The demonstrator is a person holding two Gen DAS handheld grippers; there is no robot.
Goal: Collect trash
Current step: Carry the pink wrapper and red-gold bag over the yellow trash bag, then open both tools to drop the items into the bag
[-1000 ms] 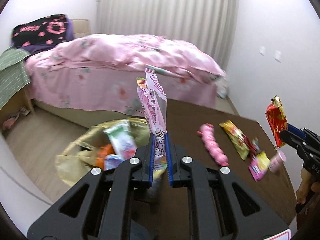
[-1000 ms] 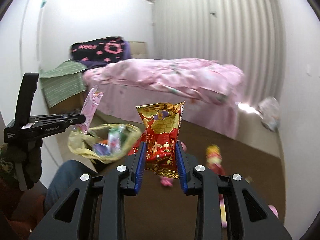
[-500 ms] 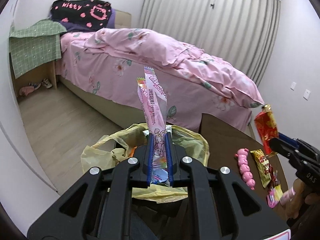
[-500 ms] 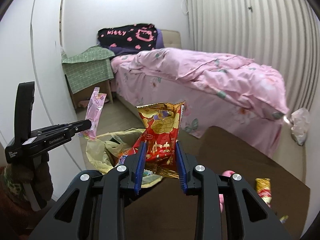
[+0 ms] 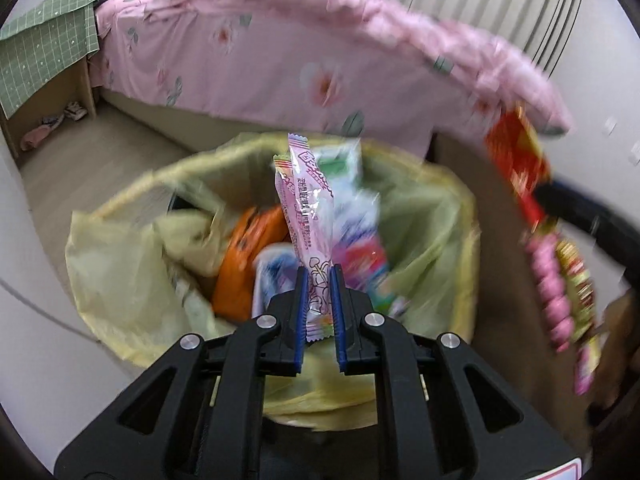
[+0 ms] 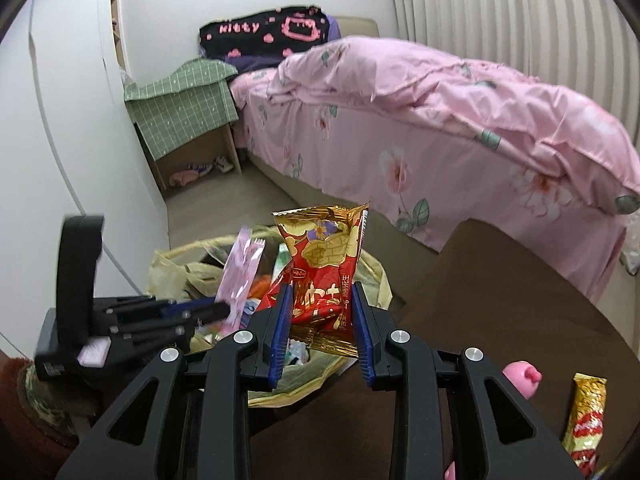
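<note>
1. Your left gripper is closed almost fully on the bottom end of a long pink candy wrapper, which stands upright directly over the mouth of the yellow-lined trash bin.
2. Your right gripper is partly closed, its pads pressing the sides of a red-and-gold peanut packet held at its lower half, above the near edge of the trash bin.
3. Both look like light, crinkly film: thin, limp and probably slick. The pink wrapper seems nearly empty and will likely flutter rather than drop straight, so release it low over the bin.
4. The peanut packet looks puffier and springy; a grip across its flat sealed end should be surer than one on the bulging middle.
5. On the brown table, to the right of the bin, a gold-and-red snack bar wrapper and a pink knobbly piece lie flat. Judged from here, take each by an end or a raised edge, since flat film gives pads little to bite.
</note>
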